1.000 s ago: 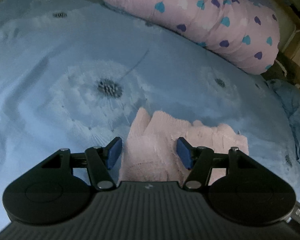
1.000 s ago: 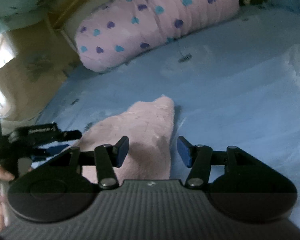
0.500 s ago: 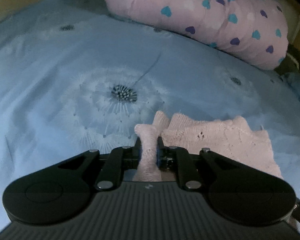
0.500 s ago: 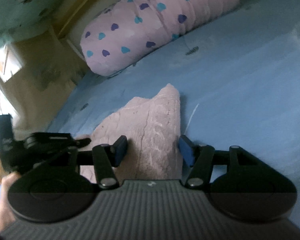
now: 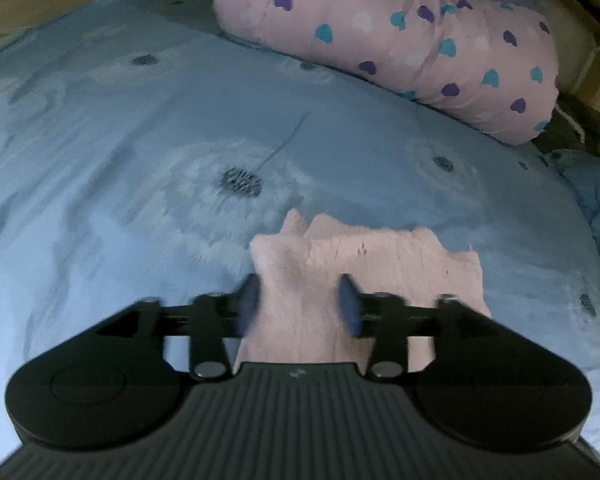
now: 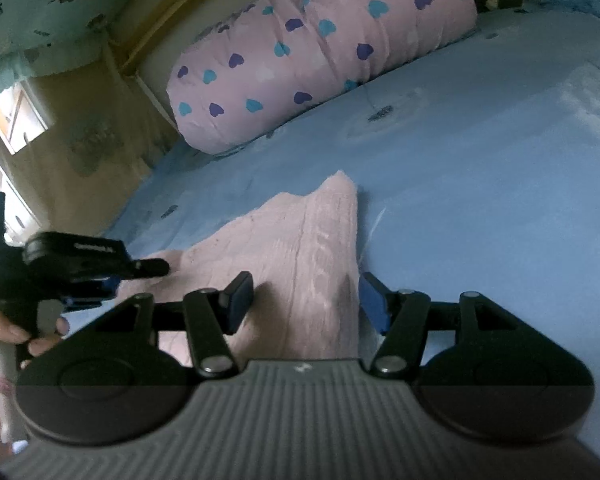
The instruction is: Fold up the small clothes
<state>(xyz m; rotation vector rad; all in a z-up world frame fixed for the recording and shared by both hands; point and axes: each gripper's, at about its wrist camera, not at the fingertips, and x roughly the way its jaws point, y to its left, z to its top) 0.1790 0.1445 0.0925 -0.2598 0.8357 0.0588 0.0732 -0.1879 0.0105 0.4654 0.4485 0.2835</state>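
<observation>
Lying flat on smooth blue sheet (image 5: 100, 208): fuzzy pink knit garment (image 5: 380, 264); both jaws half-open, gripping nothing, left just reopened.

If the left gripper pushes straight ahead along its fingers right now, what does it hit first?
Most likely the pink knit garment: it lies between the open jaws of the left gripper, which have just been opening. Beyond it comes the blue bedsheet. Depth is hard to judge.
</observation>
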